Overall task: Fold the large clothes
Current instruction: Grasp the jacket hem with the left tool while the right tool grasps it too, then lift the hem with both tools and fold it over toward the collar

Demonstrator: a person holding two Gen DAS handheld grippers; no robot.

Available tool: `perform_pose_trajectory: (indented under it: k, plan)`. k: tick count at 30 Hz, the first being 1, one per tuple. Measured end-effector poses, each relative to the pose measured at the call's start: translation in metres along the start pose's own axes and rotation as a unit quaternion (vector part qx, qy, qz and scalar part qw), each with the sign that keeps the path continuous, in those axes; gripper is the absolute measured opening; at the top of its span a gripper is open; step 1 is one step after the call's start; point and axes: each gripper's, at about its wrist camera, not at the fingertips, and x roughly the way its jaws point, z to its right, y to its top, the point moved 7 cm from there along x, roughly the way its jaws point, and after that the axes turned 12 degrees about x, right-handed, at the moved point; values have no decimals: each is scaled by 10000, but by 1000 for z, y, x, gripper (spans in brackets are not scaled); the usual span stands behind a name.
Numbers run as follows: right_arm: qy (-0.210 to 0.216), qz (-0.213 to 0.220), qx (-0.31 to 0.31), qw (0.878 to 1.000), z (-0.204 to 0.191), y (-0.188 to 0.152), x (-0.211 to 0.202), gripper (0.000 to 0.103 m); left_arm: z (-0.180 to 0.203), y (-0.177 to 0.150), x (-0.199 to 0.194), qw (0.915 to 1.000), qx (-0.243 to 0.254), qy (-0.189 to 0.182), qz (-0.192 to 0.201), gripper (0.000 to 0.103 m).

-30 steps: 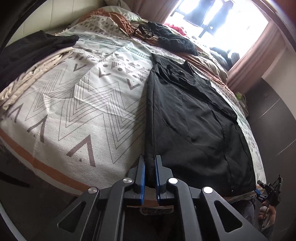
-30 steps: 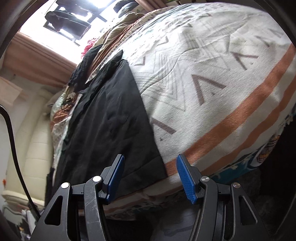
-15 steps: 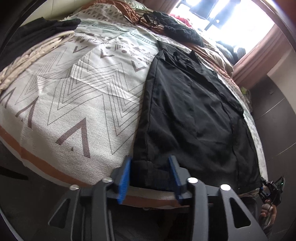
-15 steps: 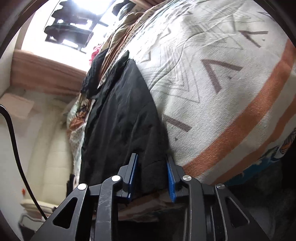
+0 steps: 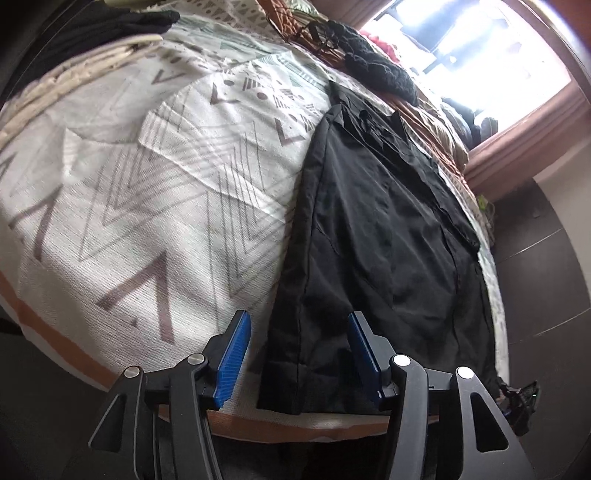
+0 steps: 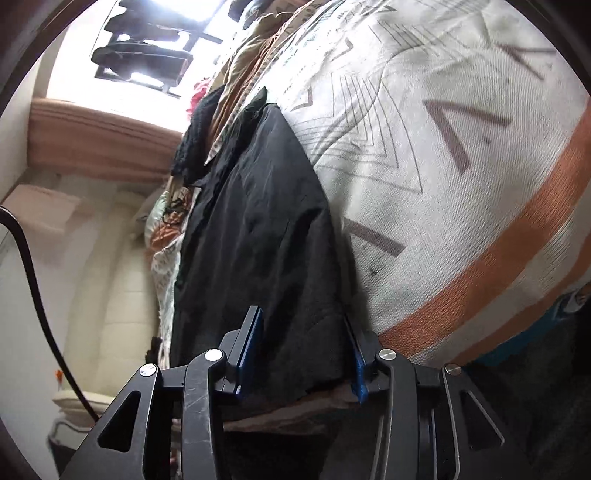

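So there's one black garment [image 5: 384, 236] laid out flat and long on the bed, on top of a white bedspread [image 5: 155, 192] with grey zigzags and an orange band along the near edge. It runs from the near edge of the bed up toward the window [image 5: 476, 40] at about 1 o'clock in the left wrist view. Looks like a shirt or light jacket with a collar at the far end, can't say for sure.

Two grippers, both with blue pads. The left gripper [image 5: 299, 360] is tipped down at the garment's near-left corner; its jaws have just been opening and now stand apart, the hem corner lying between them with a clear gap on the left pad's side. The right gripper [image 6: 304, 354] sits at the other near corner [image 6: 288, 332], jaws straddling the cloth after opening a little; the fabric fills the gap, but I can't tell if the pads actually press it.

Other stuff: one dark knitted item [image 5: 380, 72] at 12 o'clock, one black pile [image 5: 110, 18] at 10. No readable writing anywhere.
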Motion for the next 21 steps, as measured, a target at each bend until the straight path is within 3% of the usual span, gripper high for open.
perform_pose_trajectory:
  k: [3,7,9,10,11,13,16,21]
  plan:
    - [340,-25,64,9994,-1,-2,-1,42,0,-4,3,9989,-207,-422,-64,56]
    - [294,221,114,9993,3,5,-2,41,-3,1,6,9973,-383,-631,-44,56]
    - [224,323,143,9991,4,9,-2,31,0,3,8,9976,-349,-588,-47,54]
    - [180,368,150,9990,4,10,-2,27,2,4,8,9979,-321,-558,-47,48]
    - [169,408,150,9989,3,11,-3,15,2,3,8,9986,-266,-455,-67,44]
    - [193,509,145,9984,0,13,-7,7,-2,1,7,9995,-191,-225,-102,20]
    - [262,648,13,9976,-10,11,-15,6,-5,-2,4,9986,-300,-423,-73,14]
    - [404,739,-246,9961,-33,7,-34,5,-3,6,-23,9962,-370,-692,377,9]
